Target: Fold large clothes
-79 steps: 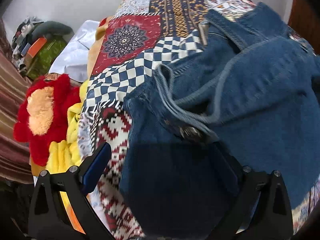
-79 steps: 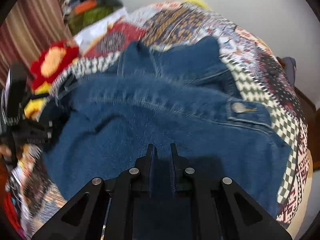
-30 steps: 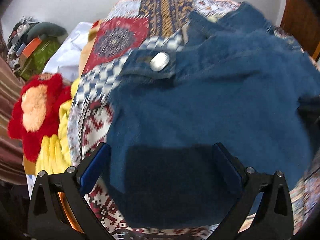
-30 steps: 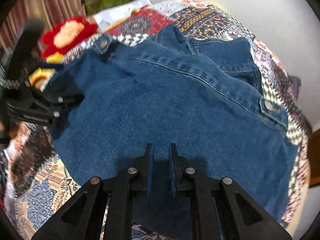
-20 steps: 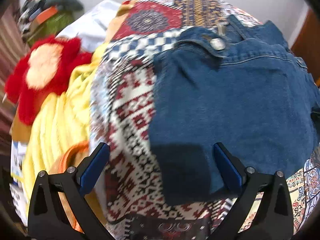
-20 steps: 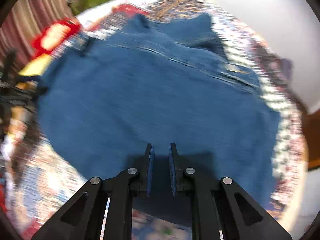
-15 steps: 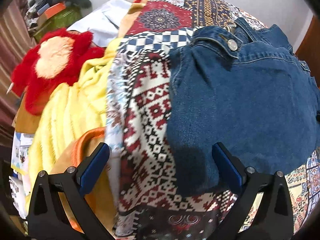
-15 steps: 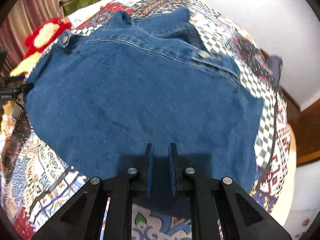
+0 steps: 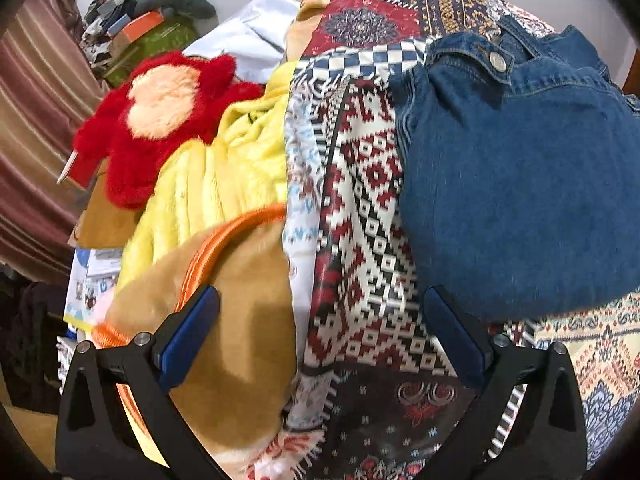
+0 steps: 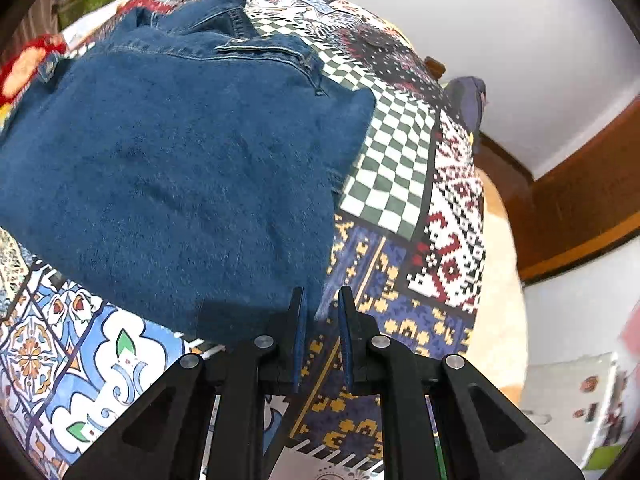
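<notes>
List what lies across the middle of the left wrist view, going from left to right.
Striped curtain → red plush flower → yellow blanket → patchwork bedspread → denim jacket.

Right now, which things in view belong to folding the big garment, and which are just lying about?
Part of the job:
- denim jacket
- patchwork bedspread under it
- left gripper, open
- right gripper, shut, empty

Lying about:
- red plush flower
- yellow blanket
- white cloth
- clutter pile
</notes>
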The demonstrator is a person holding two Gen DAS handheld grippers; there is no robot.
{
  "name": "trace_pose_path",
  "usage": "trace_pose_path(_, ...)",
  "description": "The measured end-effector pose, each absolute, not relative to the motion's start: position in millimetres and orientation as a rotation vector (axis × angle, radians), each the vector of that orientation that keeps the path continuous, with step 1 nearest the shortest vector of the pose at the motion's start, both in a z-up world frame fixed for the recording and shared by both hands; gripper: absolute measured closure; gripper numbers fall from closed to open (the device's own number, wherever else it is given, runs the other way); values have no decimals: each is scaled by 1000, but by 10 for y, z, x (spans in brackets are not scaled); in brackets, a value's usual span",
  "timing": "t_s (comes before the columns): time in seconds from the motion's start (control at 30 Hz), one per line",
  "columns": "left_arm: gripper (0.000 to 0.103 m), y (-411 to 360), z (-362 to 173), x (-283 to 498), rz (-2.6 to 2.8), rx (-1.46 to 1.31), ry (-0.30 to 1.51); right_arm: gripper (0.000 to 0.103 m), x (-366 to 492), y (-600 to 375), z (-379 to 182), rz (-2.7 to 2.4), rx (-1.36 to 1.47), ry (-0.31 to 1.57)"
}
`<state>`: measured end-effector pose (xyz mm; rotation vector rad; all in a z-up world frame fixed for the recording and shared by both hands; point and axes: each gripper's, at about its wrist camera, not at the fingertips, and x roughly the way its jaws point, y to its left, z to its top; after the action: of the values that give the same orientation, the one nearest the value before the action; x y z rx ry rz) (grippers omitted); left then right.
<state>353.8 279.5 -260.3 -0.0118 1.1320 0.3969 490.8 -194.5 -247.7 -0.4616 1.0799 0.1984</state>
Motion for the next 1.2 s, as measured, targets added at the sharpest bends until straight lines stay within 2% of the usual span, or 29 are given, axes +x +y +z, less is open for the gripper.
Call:
trace_pose_path(0.2,0,2701,-2504,3327,394,-44,1120,93,4944,-2243,-2677,78,-442,1178)
trace_pose_path(0.43,0,2631,-2277,3188,299,-351,995,93,4845,-2296,-2198,180,-268,1112)
trace_pose_path(0.63,0,2395,-2406,3351,168,-538,1013,93,4807,-1811,-1826,323,-240,1012)
trace_pose_path(0.9,0,2277,-3027,3834,-33,-941,1110,93,4866,-1131,-2113,450,-280,1066)
trace_pose_path(1.2,0,2358,-3160,4119,12,-1126,997,93,4919,-941,-2457,508,-295,1106)
